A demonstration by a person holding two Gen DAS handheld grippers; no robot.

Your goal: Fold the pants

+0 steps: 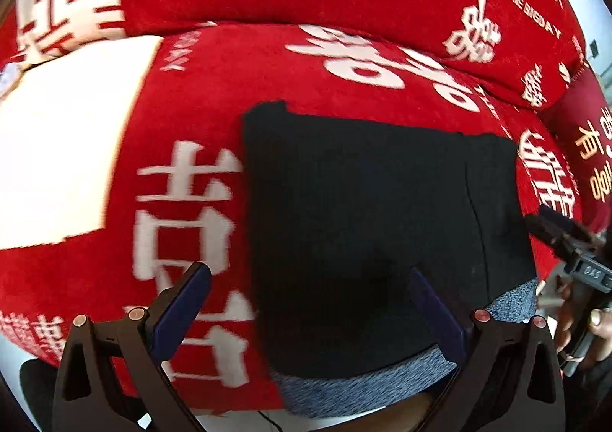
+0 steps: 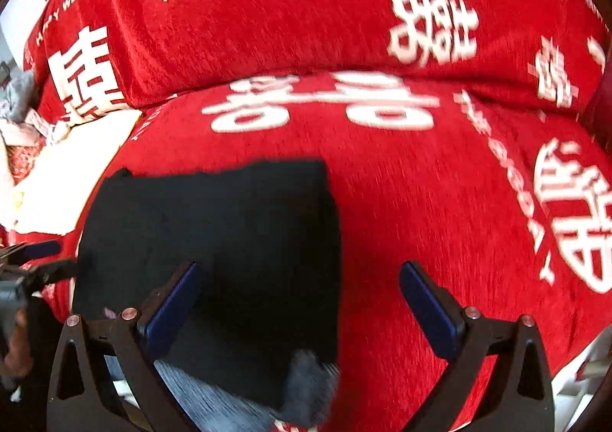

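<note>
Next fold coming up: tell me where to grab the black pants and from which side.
Grip the black pants at the far corners, coming from the near side over the cloth. They lie flat on the red cover, far edge straight and exposed. Left gripper and right gripper are open.

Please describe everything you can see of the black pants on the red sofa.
The black pants are folded into a compact, roughly rectangular stack that lies flat on the red sofa cover. The cloth looks matte and soft. One seam line runs down the right part. A blue-grey heathered layer shows under the near edge. Both grippers, left and right, are open above it; neither grips it.
</note>
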